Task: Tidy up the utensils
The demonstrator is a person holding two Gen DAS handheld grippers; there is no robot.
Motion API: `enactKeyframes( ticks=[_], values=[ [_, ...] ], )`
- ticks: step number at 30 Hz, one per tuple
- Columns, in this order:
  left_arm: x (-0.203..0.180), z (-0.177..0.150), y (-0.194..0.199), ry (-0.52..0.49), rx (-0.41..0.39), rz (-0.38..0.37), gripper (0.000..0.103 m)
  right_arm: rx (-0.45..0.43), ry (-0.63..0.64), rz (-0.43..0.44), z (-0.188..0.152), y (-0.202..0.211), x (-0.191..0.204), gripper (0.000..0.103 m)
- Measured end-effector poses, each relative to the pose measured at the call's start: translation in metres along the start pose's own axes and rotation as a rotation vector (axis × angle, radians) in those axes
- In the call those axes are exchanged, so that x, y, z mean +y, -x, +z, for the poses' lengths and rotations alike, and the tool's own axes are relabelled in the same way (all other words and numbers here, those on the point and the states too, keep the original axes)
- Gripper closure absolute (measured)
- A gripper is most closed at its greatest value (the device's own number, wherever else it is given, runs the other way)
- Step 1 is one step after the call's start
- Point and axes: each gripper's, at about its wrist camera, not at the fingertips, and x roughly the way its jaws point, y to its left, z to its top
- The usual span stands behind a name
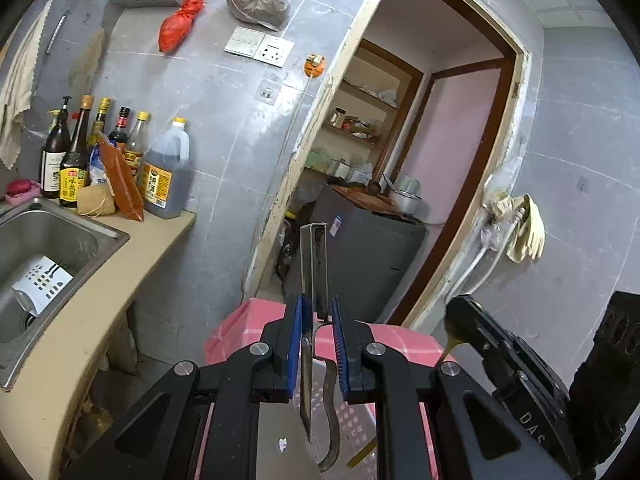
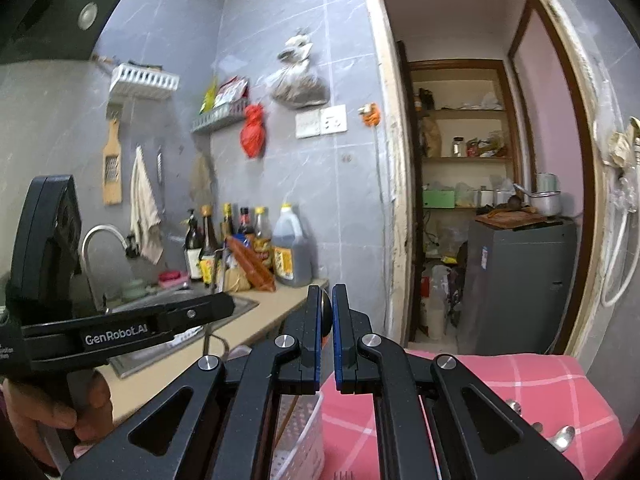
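Note:
My left gripper (image 1: 317, 312) holds a metal cleaver-like knife (image 1: 313, 268) between its blue pads; the blade points up and away and the handle hangs below, over a white perforated basket (image 1: 360, 416). My right gripper (image 2: 326, 308) is shut on the dark bowl of a ladle or spoon (image 2: 327, 312). From the left wrist view the right gripper (image 1: 464, 320) shows with a yellowish spoon bowl (image 1: 456, 330) at its tip. The white basket (image 2: 304, 440) stands on a pink checked cloth (image 2: 500, 380). Metal spoons (image 2: 560, 438) lie on the cloth at lower right.
A steel sink (image 1: 44, 240) with a white holder in it is set in a beige counter (image 1: 132, 256) at left. Sauce bottles (image 1: 104, 152) stand by the wall. An open doorway (image 2: 480, 160) leads to shelves and a grey appliance (image 2: 516, 280).

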Motion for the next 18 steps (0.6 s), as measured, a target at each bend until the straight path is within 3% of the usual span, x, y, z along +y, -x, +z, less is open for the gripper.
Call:
enactKeyframes(
  ticks=[13,18],
  values=[
    [0.007,-0.015,-0.001,-0.031,0.073,-0.039,0.088,0.046,-0.054,0.029,-0.025,-0.004,0.000,0.098],
    [0.011,-0.014,0.004,-0.012,0.066,-0.052,0.088,0.060,-0.064,0.036,-0.030,-0.004,-0.001,0.098]
  ],
)
